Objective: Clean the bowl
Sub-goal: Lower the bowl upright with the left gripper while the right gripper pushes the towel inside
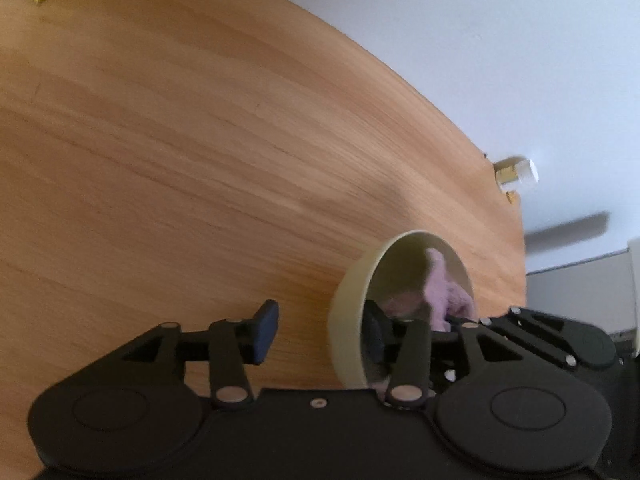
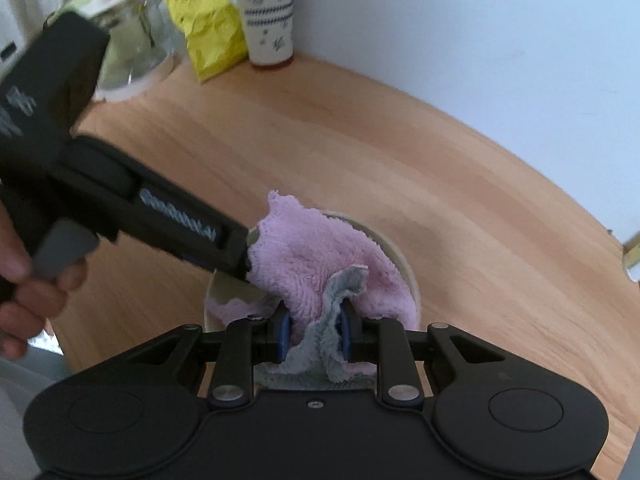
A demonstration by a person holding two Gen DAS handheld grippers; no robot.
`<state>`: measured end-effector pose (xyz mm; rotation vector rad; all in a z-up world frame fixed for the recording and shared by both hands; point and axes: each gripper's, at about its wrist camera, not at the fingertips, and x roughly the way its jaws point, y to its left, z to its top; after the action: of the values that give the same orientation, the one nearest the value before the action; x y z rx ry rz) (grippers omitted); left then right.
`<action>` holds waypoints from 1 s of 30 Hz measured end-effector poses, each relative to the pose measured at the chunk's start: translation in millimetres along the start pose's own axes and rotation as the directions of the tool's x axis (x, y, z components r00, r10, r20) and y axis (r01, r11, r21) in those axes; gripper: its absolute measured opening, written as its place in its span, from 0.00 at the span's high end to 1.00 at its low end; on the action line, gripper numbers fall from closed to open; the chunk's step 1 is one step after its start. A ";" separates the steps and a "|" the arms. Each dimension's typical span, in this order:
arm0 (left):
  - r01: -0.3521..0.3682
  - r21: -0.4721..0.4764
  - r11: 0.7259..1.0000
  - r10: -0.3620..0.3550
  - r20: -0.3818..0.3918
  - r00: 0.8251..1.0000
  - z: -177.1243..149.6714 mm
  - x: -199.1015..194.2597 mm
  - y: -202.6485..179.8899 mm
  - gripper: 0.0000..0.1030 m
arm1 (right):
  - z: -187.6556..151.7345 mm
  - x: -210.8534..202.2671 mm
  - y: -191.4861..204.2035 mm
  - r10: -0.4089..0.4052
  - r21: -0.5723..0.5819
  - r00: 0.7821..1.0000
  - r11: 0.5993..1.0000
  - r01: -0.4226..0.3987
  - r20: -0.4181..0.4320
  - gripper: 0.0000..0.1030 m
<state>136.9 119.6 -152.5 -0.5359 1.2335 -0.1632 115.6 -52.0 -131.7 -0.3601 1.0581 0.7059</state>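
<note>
Bowl (image 2: pixel 404 268) mostly hidden under cloth (image 2: pixel 316 264) gripped by right tool (image 2: pixel 314 334); left tool (image 1: pixel 320 334) open.

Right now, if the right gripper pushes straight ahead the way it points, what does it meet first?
The pink cloth that the right gripper already pinches, bunched inside the cream bowl; behind it, probably the bowl's inner wall, though depth is unclear.

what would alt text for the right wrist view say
The right gripper pinches a pink and grey cloth that fills a pale bowl on a wooden table. The left gripper, held by a hand, reaches to the bowl's near rim from the left. Behind stand a patterned cup and a yellow bag.
</note>
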 end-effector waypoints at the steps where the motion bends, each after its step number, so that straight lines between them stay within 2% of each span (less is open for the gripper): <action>1: -0.015 0.027 1.000 0.015 0.005 1.000 0.9 -2.1 -1.5 0.35 | 0.1 4.9 1.2 -0.004 -0.006 1.000 1.000 0.004 -0.007 0.74; 2: -0.019 0.043 0.999 0.019 0.009 1.000 1.6 -4.2 -2.3 0.32 | -0.1 8.3 2.0 -0.008 -0.010 1.000 1.000 0.008 -0.012 0.73; 4: -0.029 0.077 0.997 0.028 0.017 0.999 3.0 -8.3 -3.9 0.13 | 0.0 13.6 2.2 -0.010 -0.001 1.000 1.000 0.010 -0.018 0.72; 7: -0.065 0.139 0.988 0.062 0.021 0.998 5.1 -14.0 -6.4 0.05 | 1.1 11.2 2.3 -0.026 0.011 1.000 1.000 0.026 -0.012 0.66; 9: -0.088 0.189 0.978 0.084 0.028 0.996 6.7 -18.4 -8.4 0.05 | 2.3 5.6 2.2 -0.042 0.019 0.999 0.999 0.042 -0.002 0.59; 13: -0.084 0.252 0.964 0.075 0.043 0.996 9.6 -29.2 -9.9 0.01 | 1.9 -12.8 1.4 -0.058 0.035 0.998 0.998 0.058 0.025 0.49; 16: -0.095 0.293 0.951 0.087 0.043 0.995 9.6 -35.2 -12.7 0.01 | 0.4 -29.2 2.4 -0.099 0.021 0.994 0.995 0.098 0.051 0.35; 22: -0.117 0.348 0.930 0.127 -0.005 0.992 7.8 -34.4 -23.4 0.01 | -6.3 -43.9 -2.1 -0.079 -0.014 0.995 0.997 0.080 0.055 0.33; 24: -0.134 0.340 0.931 0.135 0.021 0.991 4.8 -35.3 -25.2 0.01 | -7.7 -42.3 -5.4 -0.056 -0.021 0.998 0.998 0.056 0.028 0.33; 26: -0.168 0.321 0.932 0.158 0.059 0.986 1.9 -34.2 -27.9 0.01 | -7.8 -39.7 -10.9 0.004 -0.004 1.000 1.000 -0.004 -0.002 0.33; 30: -0.216 0.296 0.930 0.189 0.119 0.975 -4.0 -34.4 -33.1 0.01 | -8.8 -33.7 -16.5 0.073 -0.054 0.997 0.996 -0.073 -0.003 0.37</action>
<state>127.0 103.5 -108.4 -0.1414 1.1421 -0.1510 110.8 -81.0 -106.9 -0.3701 1.0587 0.8013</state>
